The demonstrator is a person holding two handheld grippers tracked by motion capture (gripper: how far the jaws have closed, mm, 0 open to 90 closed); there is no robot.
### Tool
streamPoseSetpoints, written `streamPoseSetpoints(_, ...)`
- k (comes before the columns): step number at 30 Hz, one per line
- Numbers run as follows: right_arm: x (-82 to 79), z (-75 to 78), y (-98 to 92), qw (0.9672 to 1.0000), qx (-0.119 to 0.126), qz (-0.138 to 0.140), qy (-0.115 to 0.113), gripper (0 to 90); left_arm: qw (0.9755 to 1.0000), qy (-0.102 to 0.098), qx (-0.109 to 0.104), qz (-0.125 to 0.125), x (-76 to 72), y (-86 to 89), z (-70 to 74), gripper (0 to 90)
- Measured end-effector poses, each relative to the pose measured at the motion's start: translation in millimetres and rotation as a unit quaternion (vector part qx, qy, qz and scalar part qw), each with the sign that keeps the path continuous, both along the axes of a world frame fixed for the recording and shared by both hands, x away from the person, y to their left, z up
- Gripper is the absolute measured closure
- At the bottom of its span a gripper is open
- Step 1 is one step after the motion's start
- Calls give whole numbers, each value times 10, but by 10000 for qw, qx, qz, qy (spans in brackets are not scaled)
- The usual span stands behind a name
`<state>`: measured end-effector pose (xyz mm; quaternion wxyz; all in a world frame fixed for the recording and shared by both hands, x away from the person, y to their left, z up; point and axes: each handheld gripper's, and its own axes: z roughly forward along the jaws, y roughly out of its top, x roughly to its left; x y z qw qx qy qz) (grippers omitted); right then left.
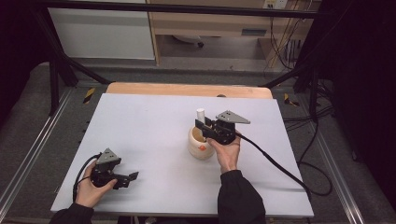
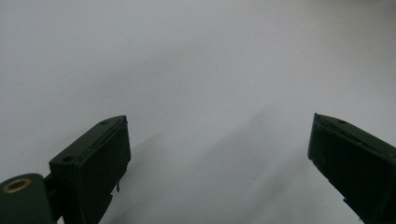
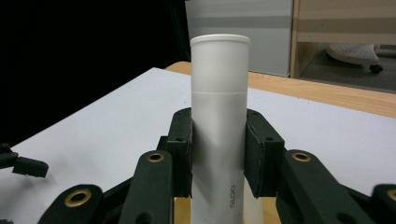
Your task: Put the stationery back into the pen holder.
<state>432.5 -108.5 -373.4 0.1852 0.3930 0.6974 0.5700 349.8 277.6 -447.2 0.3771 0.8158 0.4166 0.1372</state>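
My right gripper (image 1: pixel 201 125) is shut on a white capped tube (image 3: pixel 219 116), which stands upright between the two black pads (image 3: pixel 183 149). In the high view the white tube (image 1: pixel 201 113) pokes up over a cream round pot (image 1: pixel 200 143) at the table's middle, its lower end down at the pot's mouth. Whether it touches the pot I cannot tell. My left gripper (image 1: pixel 132 177) rests near the front left of the table, jaws wide apart with nothing between them; its own view shows bare white tabletop between the pads (image 2: pixel 100 163).
The white tabletop (image 1: pixel 144 126) lies on a wooden board whose far edge (image 1: pixel 187 89) shows beyond it. Black cables trail from both grippers, the right one across the table's right side. A dark frame and shelving stand behind the table.
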Motion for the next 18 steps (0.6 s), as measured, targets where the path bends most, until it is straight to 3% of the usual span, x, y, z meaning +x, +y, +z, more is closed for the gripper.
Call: streamPoseSetpoints(18, -5, -269, -3, 9997, 46, -71, 243, 671, 10000, -19, -8, -26, -2, -6, 9, 58)
